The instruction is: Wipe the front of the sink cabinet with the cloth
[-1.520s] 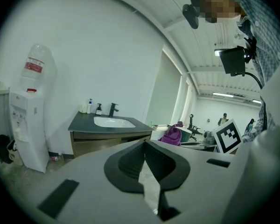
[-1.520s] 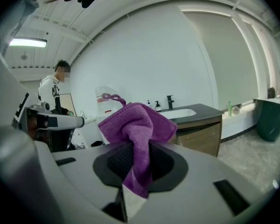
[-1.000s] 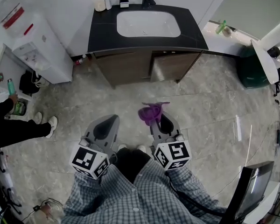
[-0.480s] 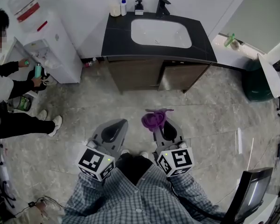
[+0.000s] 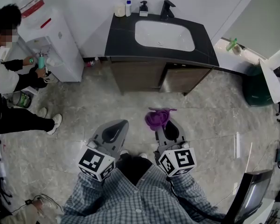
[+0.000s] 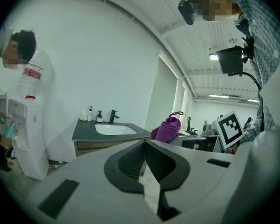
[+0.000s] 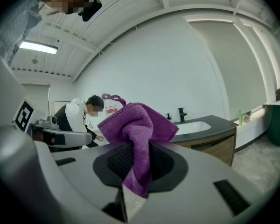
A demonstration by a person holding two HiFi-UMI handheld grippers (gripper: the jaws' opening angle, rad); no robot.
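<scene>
The sink cabinet [image 5: 144,76] has brown wooden doors under a black top with a white basin [image 5: 164,35]; it stands ahead across the floor, well apart from both grippers. It also shows in the left gripper view [image 6: 91,146] and the right gripper view [image 7: 214,143]. My right gripper [image 5: 164,125] is shut on a purple cloth [image 5: 157,117], which bunches above the jaws [image 7: 135,125]. My left gripper [image 5: 115,127] is shut with nothing in it [image 6: 143,146].
A white water dispenser [image 5: 49,36] stands left of the cabinet, with a person [image 5: 9,78] at it. Soap bottles [image 5: 128,6] and a black tap [image 5: 167,8] sit on the counter. A dark green bin [image 5: 256,85] is at right, a monitor [image 5: 249,195] lower right.
The view has shifted slightly, bringing the cabinet a little nearer and lower in the frame. The person at the left has come to the dispenser. Both grippers keep their hold and pose.
</scene>
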